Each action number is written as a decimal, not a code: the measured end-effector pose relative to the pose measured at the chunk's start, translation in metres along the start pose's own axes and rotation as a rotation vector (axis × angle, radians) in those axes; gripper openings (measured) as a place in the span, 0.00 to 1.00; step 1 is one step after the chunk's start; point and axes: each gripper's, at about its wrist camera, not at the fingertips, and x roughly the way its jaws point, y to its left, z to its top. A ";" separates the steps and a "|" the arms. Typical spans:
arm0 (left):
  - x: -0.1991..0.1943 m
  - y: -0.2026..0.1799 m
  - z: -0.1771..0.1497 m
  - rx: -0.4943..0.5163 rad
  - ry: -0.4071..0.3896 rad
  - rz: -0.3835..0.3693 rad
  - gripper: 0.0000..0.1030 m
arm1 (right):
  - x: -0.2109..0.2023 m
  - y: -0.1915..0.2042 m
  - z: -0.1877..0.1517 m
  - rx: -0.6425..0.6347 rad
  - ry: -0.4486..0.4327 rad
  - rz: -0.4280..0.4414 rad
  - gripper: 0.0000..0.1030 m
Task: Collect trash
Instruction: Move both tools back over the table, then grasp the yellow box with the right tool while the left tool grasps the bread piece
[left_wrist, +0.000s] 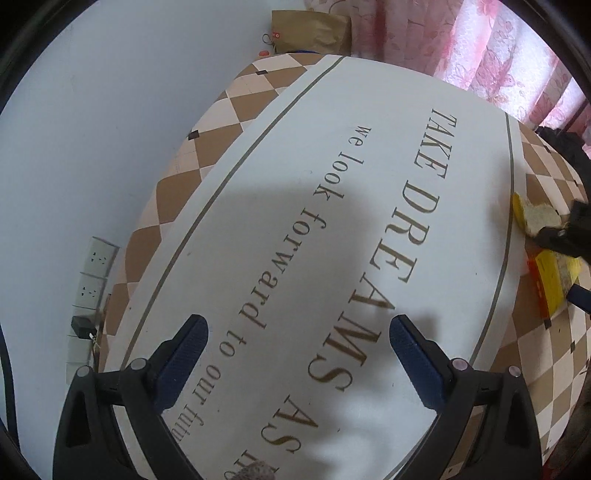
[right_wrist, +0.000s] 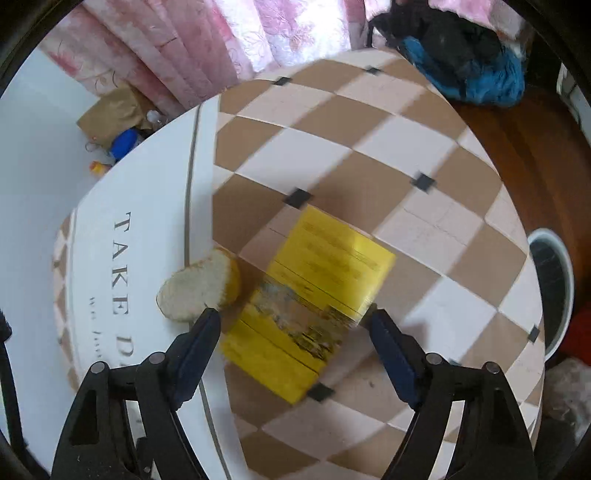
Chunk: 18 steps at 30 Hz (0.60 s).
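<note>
Yellow packet (right_wrist: 314, 295) beside peel (right_wrist: 199, 288): straddled by spread right gripper (right_wrist: 291, 325); best lowered squarely, then closed. Left gripper (left_wrist: 299, 332) spread, empty, over mat (left_wrist: 295, 221).

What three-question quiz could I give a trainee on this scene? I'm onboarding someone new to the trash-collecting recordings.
1. True or false: the right hand-held gripper is shut on the flat yellow cardboard package.
2. Which lies on the white mat's edge: A the yellow-rinded peel piece, B a bottle?
3. Fill in: the left hand-held gripper holds ____.

Key: 1 false; 2 A; 3 nothing.
</note>
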 end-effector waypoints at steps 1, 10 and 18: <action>0.001 0.001 0.001 -0.003 -0.001 -0.005 0.98 | 0.003 0.008 0.001 -0.021 0.002 -0.035 0.84; -0.003 -0.018 0.007 0.020 -0.012 -0.056 0.98 | -0.003 0.009 -0.008 -0.219 -0.053 -0.142 0.66; -0.008 -0.077 0.031 0.067 -0.004 -0.207 0.98 | -0.022 -0.078 0.013 -0.169 -0.080 -0.105 0.66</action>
